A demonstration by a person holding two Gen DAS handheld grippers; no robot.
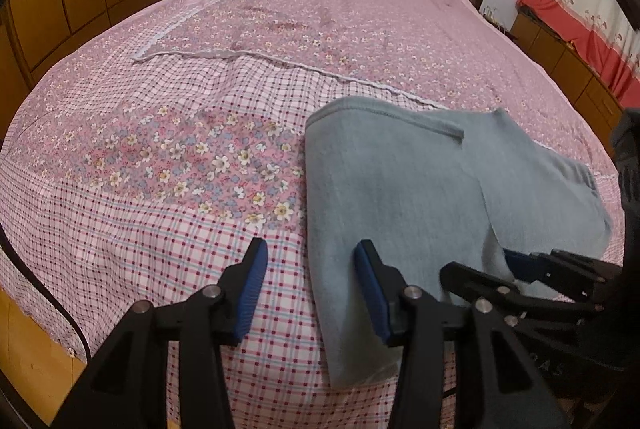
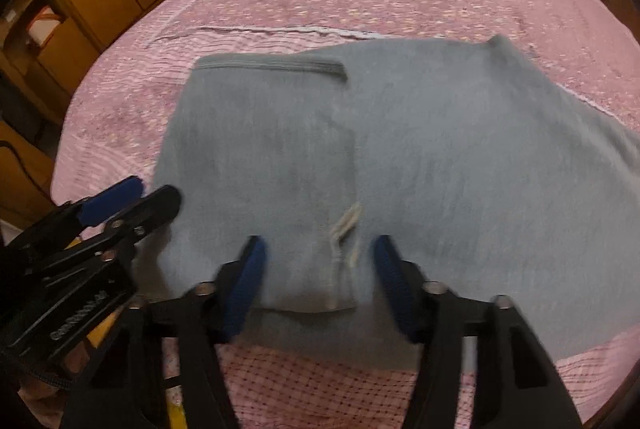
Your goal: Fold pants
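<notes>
My left fingers (image 1: pixel 256 285) stand spread apart with nothing between them, one over the checked bedspread (image 1: pixel 140 229), the other over the near edge of the grey pants (image 1: pixel 400 189). The pants lie folded on the bed toward the right, and the right gripper (image 1: pixel 520 269) rests at their near right edge.

From the right wrist, my right fingers (image 2: pixel 250 281) are also parted, empty, straddling the pants' near edge (image 2: pixel 304 169) where a pale drawstring (image 2: pixel 346 225) shows. The left gripper (image 2: pixel 132 197) sits at the pants' left edge.
</notes>
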